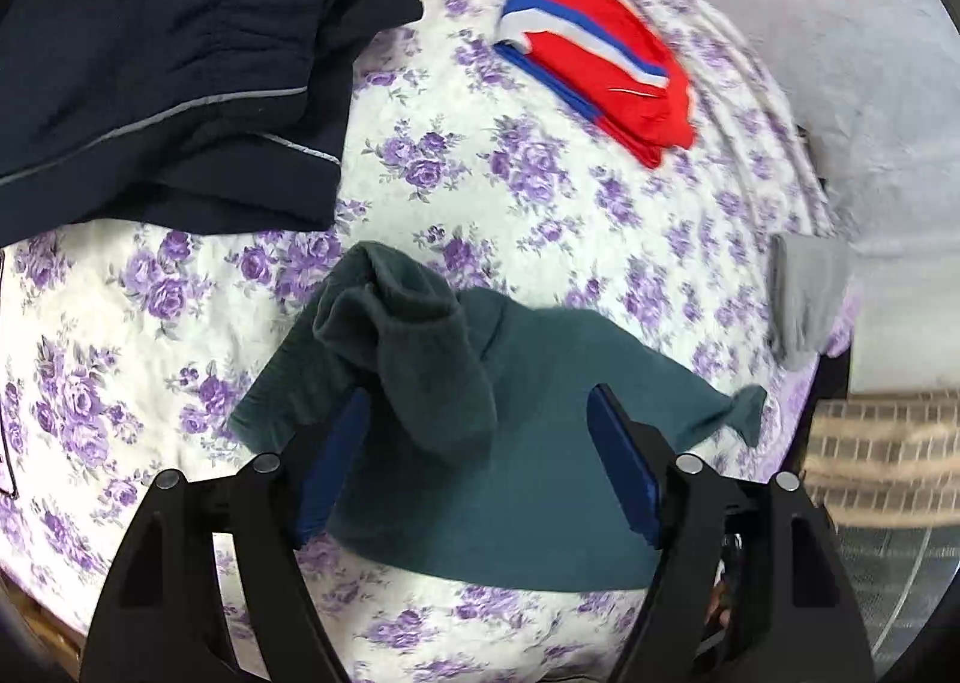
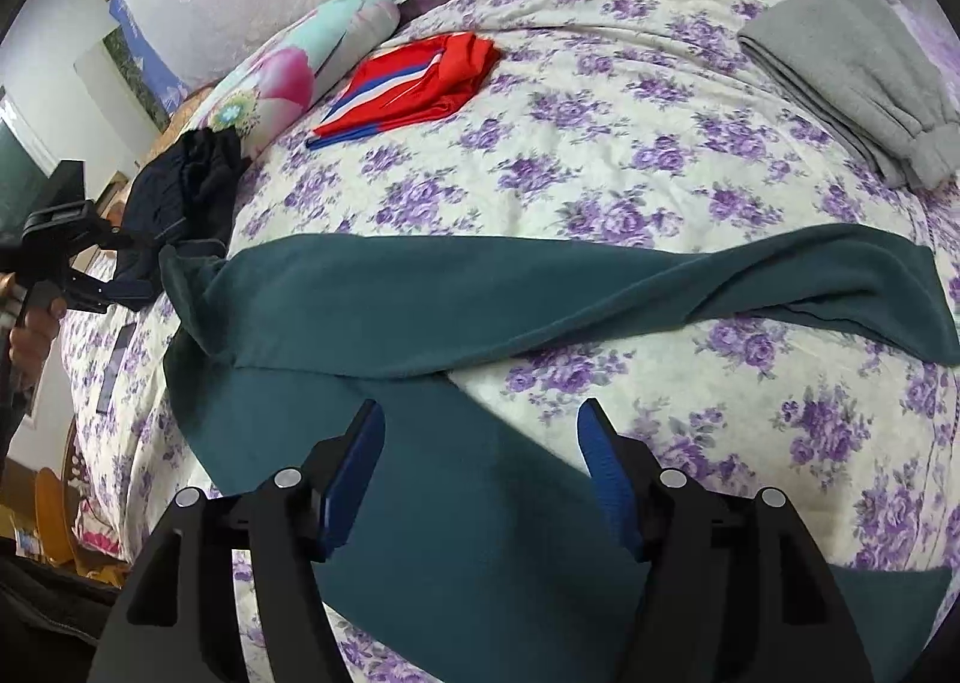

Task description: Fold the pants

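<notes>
Dark teal pants (image 2: 456, 299) lie spread on a bed with a purple-flowered cover (image 2: 600, 143), one leg stretching right, the other (image 2: 480, 533) running down under my right gripper. My right gripper (image 2: 480, 443) is open and empty just above that leg. In the left wrist view the pants' waist end (image 1: 510, 443) lies bunched with a raised fold (image 1: 414, 335). My left gripper (image 1: 474, 431) is open around that bunched cloth, not clamped. The left gripper also shows in the right wrist view (image 2: 66, 257) at the far left.
Folded red pants with blue and white stripes (image 1: 600, 65) lie farther back. Dark navy clothing (image 1: 168, 59) sits at the left. Folded grey pants (image 2: 852, 83) lie at the right. A flowered pillow (image 2: 300, 65) lies by the headboard. The bed edge (image 1: 804, 383) drops off right.
</notes>
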Action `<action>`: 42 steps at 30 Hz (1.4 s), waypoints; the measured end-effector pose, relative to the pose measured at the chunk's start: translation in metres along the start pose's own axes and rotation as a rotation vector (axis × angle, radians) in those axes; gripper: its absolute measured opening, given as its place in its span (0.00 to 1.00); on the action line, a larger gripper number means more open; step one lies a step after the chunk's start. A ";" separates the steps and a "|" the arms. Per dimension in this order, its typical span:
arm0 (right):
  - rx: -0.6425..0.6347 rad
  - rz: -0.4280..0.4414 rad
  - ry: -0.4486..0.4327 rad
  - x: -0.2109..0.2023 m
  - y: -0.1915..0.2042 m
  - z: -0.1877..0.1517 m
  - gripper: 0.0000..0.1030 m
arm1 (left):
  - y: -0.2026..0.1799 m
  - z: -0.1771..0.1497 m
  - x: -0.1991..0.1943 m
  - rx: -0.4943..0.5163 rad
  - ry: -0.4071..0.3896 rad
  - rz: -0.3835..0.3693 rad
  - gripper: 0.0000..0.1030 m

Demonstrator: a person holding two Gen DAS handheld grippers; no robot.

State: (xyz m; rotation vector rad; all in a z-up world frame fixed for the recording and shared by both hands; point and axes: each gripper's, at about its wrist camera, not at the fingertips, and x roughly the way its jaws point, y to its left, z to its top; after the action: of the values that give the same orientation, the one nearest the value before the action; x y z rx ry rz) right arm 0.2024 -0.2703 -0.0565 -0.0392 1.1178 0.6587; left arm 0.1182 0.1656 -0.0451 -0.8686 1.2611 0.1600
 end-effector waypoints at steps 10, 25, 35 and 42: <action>0.016 0.004 -0.006 0.005 -0.009 0.005 0.65 | -0.017 0.021 0.036 0.023 0.022 0.140 0.08; -0.336 0.268 0.051 0.049 0.122 0.031 0.70 | -0.028 -0.025 -0.042 0.181 -0.152 0.069 0.07; -0.543 0.260 0.099 0.116 0.246 0.060 0.02 | -0.022 -0.032 -0.039 0.177 -0.145 0.024 0.07; -0.432 0.296 0.043 0.091 0.224 0.080 0.02 | 0.012 -0.038 -0.042 0.124 -0.070 0.047 0.54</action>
State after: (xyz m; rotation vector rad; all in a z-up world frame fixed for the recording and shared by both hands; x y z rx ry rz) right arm 0.1792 -0.0184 -0.0311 -0.2619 1.0134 1.1619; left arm 0.0682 0.1633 -0.0153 -0.7213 1.2135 0.1470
